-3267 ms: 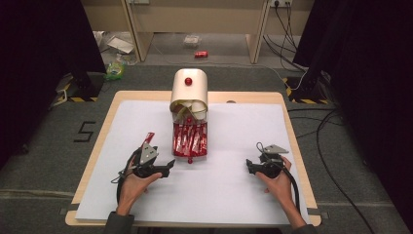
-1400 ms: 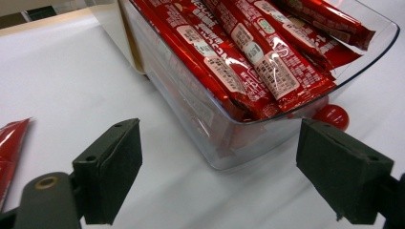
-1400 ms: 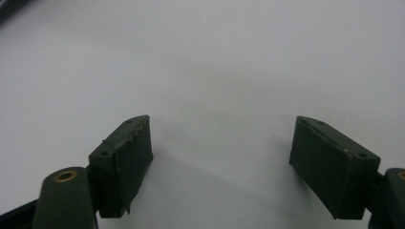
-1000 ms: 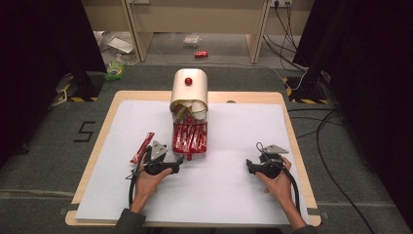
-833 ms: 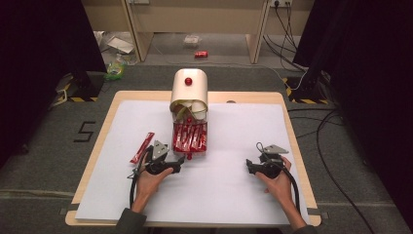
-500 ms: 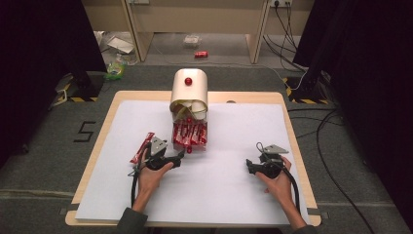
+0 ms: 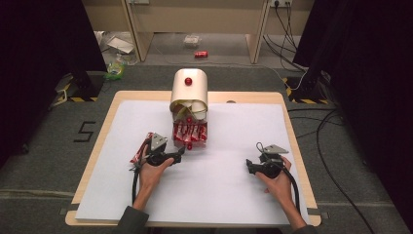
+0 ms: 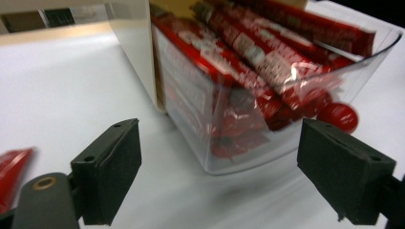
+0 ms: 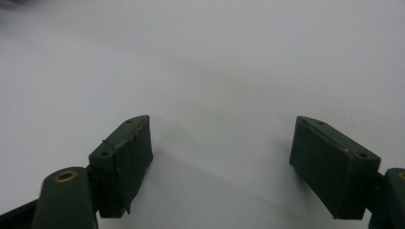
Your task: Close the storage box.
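White sheet over the wooden table (image 7: 292,146), dark curtains around. Dispenser (image 7: 189,92) sits at the far-centre edge, its clear tray (image 8: 248,138) full of red candy bars (image 8: 267,52). Since a second ago the left gripper (image 7: 179,155) has swung from the one bar (image 7: 140,150) lying toward the left edge over to the tray front, jaws wide and empty. Likely lining up the next pick. Right gripper (image 7: 249,168) idle near the right edge, jaws wide too.

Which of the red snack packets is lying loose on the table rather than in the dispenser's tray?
The red packet left of the left gripper. It lies alone on the white sheet; the other packets sit stacked in the clear tray.
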The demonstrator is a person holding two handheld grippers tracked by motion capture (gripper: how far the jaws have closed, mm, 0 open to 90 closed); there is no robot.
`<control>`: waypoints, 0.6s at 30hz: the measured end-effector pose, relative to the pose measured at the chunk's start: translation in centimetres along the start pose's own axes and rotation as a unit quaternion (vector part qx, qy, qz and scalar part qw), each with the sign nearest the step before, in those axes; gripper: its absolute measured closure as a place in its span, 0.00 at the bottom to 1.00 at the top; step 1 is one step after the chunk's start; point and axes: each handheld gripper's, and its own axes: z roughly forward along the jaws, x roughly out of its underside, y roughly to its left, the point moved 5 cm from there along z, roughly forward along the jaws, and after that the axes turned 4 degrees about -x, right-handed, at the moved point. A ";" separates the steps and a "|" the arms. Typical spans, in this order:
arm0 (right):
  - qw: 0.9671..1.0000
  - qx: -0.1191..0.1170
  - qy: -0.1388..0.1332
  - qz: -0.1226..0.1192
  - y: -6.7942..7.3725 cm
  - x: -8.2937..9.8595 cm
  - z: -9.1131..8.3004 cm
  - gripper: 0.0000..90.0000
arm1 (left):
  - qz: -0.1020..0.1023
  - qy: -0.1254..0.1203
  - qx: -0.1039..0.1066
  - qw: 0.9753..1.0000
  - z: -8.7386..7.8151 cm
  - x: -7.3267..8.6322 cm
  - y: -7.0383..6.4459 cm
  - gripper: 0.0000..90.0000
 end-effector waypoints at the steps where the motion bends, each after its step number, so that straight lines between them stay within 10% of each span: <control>1: 1.000 -0.001 0.001 0.001 0.0 0.0 0.0 0.25 | 0.005 -0.002 -0.001 1.000 0.0 -0.2 0.0 0.16; 18: 1.000 0.000 0.000 0.000 0.0 0.0 0.0 0.25 | 0.003 0.003 -0.020 1.000 0.8 -1.0 0.9 0.16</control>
